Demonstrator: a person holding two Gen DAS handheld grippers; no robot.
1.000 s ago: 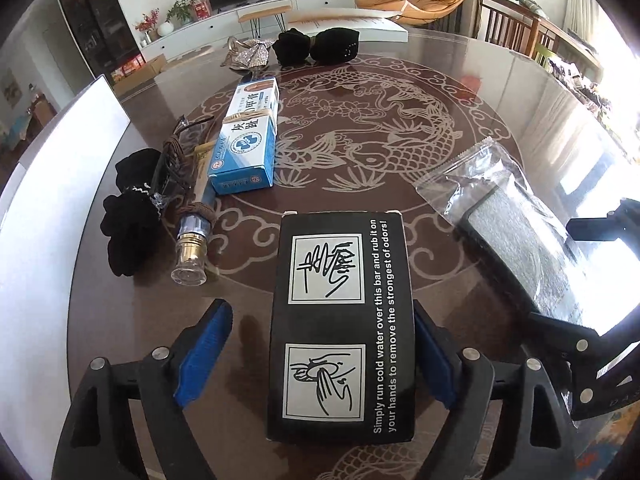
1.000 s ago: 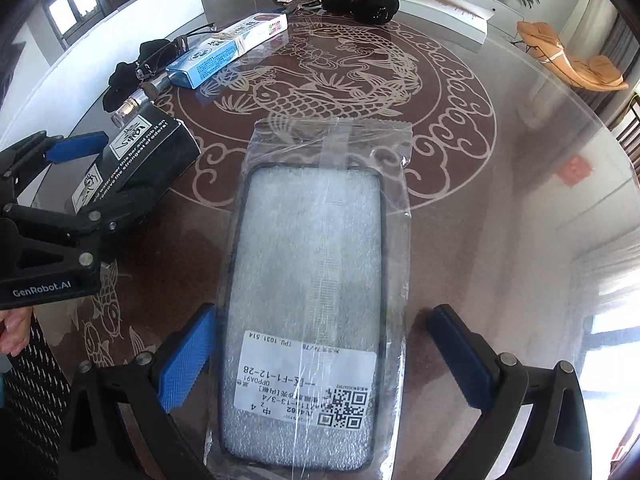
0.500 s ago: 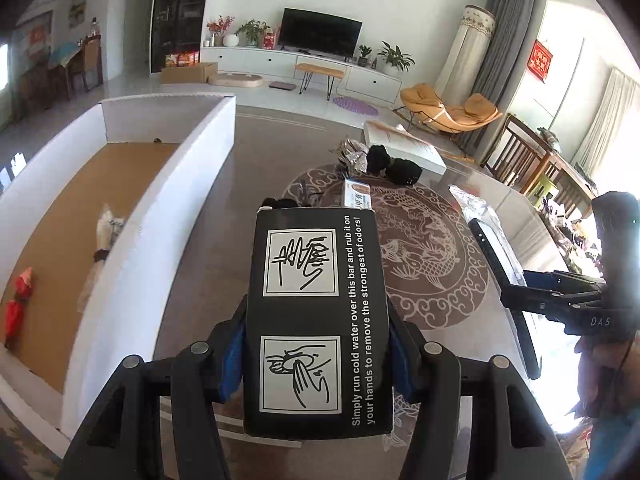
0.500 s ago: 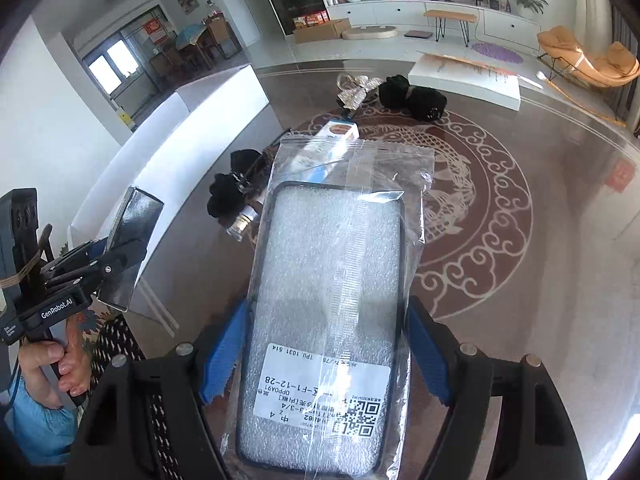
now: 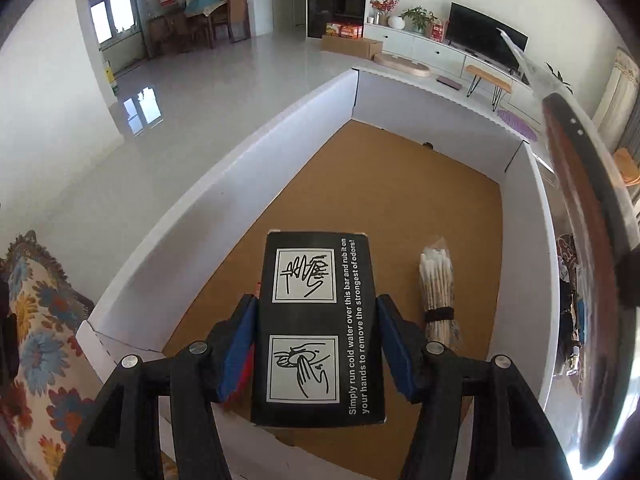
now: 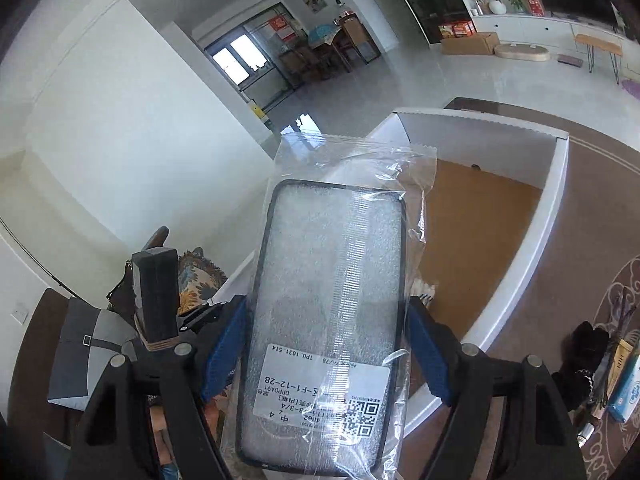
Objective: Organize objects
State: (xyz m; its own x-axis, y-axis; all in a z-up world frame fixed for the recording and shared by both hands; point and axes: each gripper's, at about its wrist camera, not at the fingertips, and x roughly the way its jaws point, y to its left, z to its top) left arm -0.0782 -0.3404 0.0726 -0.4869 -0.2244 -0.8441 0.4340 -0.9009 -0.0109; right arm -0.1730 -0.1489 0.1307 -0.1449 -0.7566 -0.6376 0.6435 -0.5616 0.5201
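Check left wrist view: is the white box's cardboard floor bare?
No, a tied bundle of cotton swabs lies on the white box's brown floor, right of the held black box.

**Bright living room with glossy floor**

Pale glossy tiled floor (image 5: 192, 120) reflects a daylit window (image 5: 110, 20). White walls (image 5: 36, 92) surround a dark wooden dining set (image 5: 208, 20), a long white media cabinet (image 5: 420, 46) and a black flat television (image 5: 484, 38).
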